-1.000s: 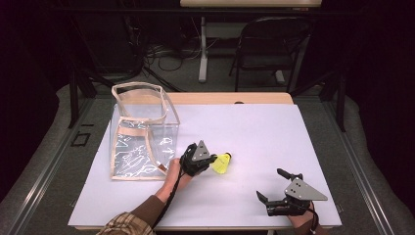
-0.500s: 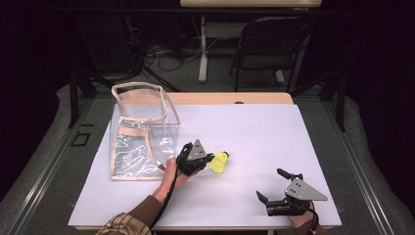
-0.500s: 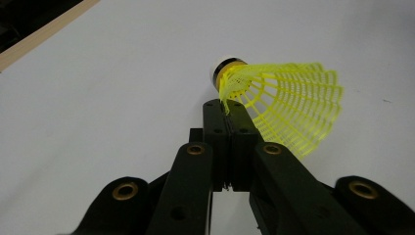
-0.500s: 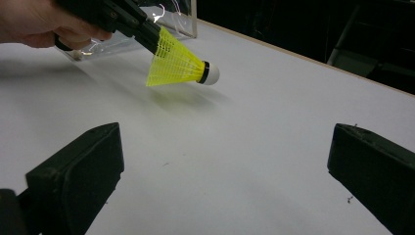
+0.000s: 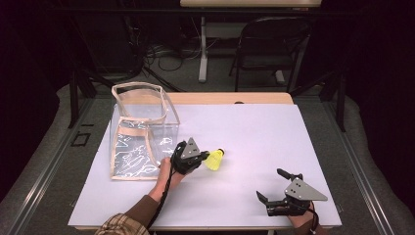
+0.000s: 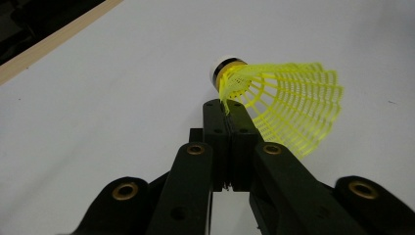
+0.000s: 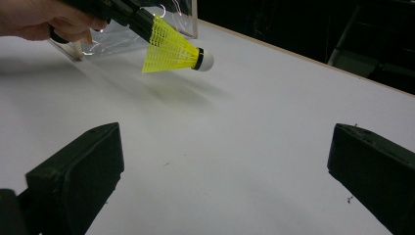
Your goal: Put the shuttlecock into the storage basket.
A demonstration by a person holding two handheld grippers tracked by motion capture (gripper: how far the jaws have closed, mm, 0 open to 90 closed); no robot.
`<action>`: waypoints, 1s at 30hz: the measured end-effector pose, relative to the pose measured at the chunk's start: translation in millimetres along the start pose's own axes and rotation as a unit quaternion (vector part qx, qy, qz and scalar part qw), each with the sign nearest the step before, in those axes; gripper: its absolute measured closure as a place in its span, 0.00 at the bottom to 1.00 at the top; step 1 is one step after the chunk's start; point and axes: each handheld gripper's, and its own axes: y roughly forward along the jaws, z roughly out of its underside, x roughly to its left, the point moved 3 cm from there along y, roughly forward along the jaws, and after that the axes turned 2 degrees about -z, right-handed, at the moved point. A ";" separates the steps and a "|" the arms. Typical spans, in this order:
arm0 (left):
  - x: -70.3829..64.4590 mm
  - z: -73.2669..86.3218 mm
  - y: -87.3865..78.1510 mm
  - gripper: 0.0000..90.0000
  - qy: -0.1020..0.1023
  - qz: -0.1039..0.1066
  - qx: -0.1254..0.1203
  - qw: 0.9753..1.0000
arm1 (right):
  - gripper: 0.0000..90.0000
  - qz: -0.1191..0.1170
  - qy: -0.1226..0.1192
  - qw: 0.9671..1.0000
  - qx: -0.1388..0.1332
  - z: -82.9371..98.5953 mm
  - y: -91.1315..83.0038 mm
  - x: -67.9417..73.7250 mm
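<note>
A yellow plastic shuttlecock (image 5: 215,159) with a white cork tip hangs above the white table, just right of a clear bag. My left gripper (image 5: 203,155) is shut on the rim of its mesh skirt (image 6: 284,105), jaws pressed together. From the right gripper view the shuttlecock (image 7: 173,51) floats clear of the surface, cork pointing right, with its shadow below. My right gripper (image 5: 275,185) rests near the table's front right, jaws wide apart with nothing between them; its fingers (image 7: 78,171) frame bare table.
A clear plastic bag (image 5: 142,132) with tan trim stands open-topped at the table's left, close to my left hand. The white table sheet (image 5: 274,132) stretches bare to the right. A folding chair (image 5: 271,44) and cables sit beyond the far edge.
My left gripper has lifted the shuttlecock slightly up and away from me. The right gripper has stayed in place.
</note>
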 end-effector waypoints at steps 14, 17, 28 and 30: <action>6.9 0.5 -7.7 0.99 -0.005 -0.008 -0.004 1.000 | 0.00 0.001 0.000 1.000 0.001 0.2 -0.1 -0.5; 8.4 0.5 -9.5 0.99 -0.005 -0.010 -0.005 1.000 | 0.00 0.000 -0.001 1.000 0.001 0.2 -0.1 -0.2; 16.1 -0.7 -18.8 0.99 -0.012 -0.021 -0.010 1.000 | 0.00 0.001 0.000 1.000 0.000 0.2 0.4 0.2; 17.5 -1.3 -20.3 0.99 -0.014 -0.022 -0.010 1.000 | 0.00 0.001 0.000 1.000 0.001 0.3 0.3 0.2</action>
